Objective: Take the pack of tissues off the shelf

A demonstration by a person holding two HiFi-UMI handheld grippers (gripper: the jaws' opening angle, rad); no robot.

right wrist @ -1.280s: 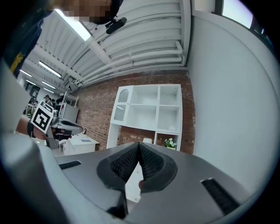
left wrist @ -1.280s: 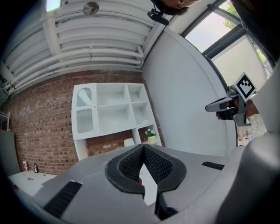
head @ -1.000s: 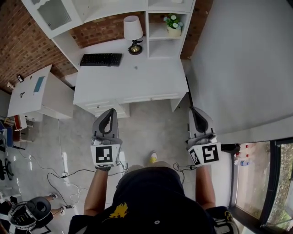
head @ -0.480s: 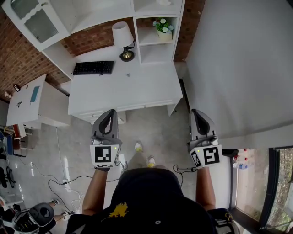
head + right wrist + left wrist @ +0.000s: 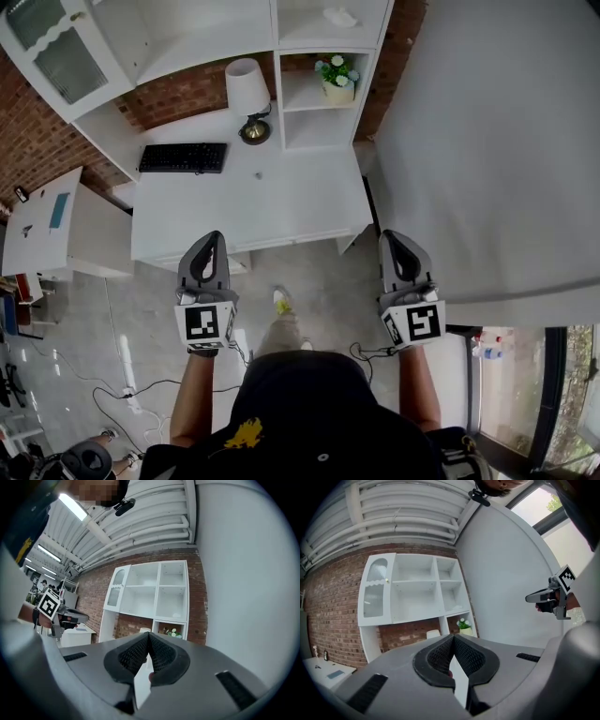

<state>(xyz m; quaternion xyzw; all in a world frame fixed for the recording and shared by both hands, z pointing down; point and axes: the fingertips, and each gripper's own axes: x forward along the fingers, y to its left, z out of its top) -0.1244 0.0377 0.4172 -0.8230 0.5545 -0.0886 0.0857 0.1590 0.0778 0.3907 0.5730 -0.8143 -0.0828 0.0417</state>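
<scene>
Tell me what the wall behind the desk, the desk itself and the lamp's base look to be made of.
The wall is red-brown brick with a matt face; the mortar lines show. The desk is smooth, white painted or laminated board, probably wood, though the coating hides the core. The lamp's base is dark and slightly glossy with a brassy glint, so it is likely metal, but it is too small to be sure.

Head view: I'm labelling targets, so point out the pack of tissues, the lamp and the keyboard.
pack of tissues (image 5: pixel 339 17), head view, middle of the pack.
lamp (image 5: pixel 246 79), head view, on its shade.
keyboard (image 5: pixel 183 157), head view, middle of the keys.
</scene>
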